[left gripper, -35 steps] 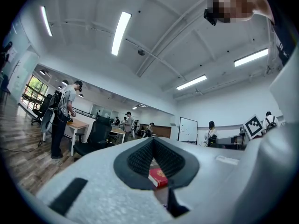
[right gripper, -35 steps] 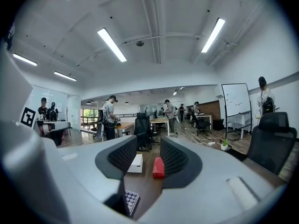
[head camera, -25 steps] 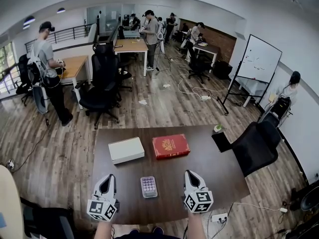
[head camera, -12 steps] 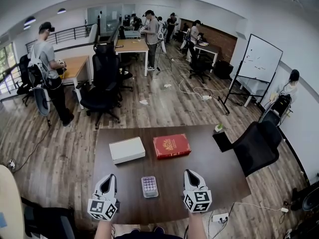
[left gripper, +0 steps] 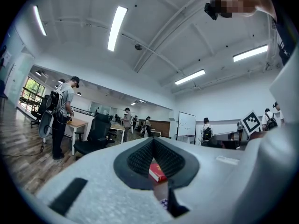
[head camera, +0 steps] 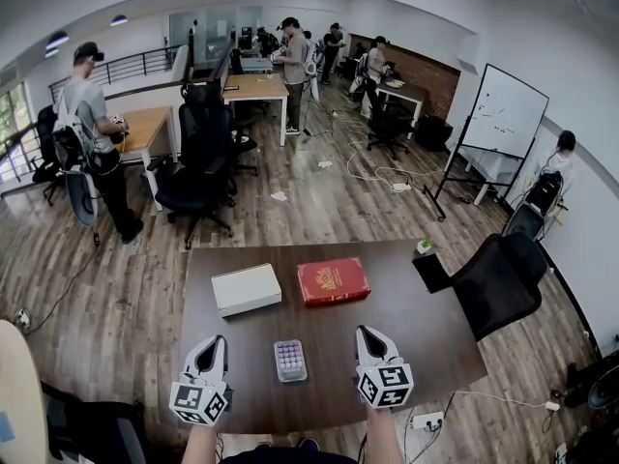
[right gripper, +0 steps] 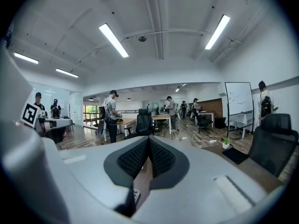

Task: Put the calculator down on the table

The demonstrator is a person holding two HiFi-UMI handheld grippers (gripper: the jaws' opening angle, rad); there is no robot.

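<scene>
The calculator (head camera: 289,361), small and grey with rows of pale keys, lies flat on the dark brown table (head camera: 426,327) near its front edge. My left gripper (head camera: 208,342) is to its left and my right gripper (head camera: 368,334) to its right; neither touches it. Both point away from me across the table, shut and holding nothing. In the left gripper view the jaws (left gripper: 153,141) meet at the tips, and a corner of the calculator (left gripper: 163,202) shows low down. The right gripper view shows its jaws (right gripper: 149,140) shut too, with the calculator's edge (right gripper: 136,195) at lower left.
A red book (head camera: 332,281) and a white box (head camera: 246,290) lie side by side farther back on the table. A small plant (head camera: 423,248) stands at the far right corner. A black office chair (head camera: 498,283) is at the right, another (head camera: 198,177) beyond the table. Several people stand around.
</scene>
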